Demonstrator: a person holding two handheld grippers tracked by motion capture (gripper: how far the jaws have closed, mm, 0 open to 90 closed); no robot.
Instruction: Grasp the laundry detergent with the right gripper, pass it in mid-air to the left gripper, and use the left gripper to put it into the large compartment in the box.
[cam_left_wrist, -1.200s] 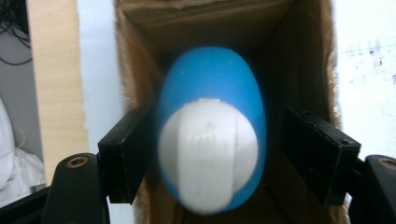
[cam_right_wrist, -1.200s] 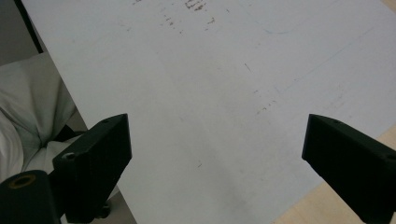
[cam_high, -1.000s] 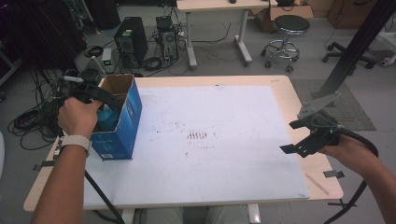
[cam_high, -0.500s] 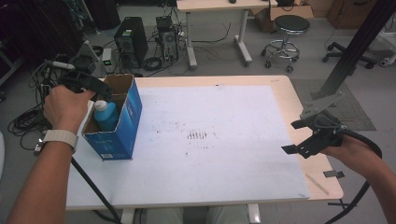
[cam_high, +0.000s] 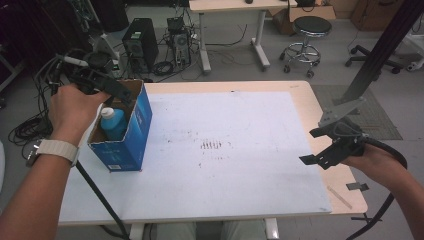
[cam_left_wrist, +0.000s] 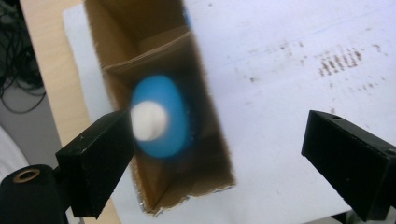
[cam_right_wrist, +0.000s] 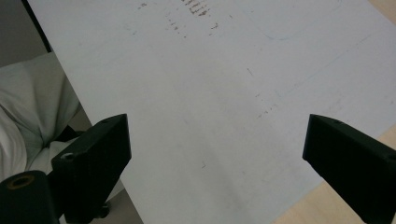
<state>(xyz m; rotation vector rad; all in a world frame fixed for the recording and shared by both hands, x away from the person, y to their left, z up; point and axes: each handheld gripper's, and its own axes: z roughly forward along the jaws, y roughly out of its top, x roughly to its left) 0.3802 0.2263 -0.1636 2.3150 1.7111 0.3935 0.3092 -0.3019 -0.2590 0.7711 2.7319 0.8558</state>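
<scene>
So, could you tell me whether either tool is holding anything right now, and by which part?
Nothing is held. The left tool hangs open above the blue bottle standing in the box, its jaws having just been opening. The right tool is open over the table.

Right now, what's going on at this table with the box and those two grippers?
A person stands at a white-topped table with a hand-held gripper in each hand. The left hand-held gripper hangs over an open blue cardboard box near the table's left edge, and its jaws have just been opening, with nothing between them. A blue bottle with a white cap stands upright inside the box, apparently just dropped in. The right hand-held gripper waits open and empty over the table's right side.
</scene>
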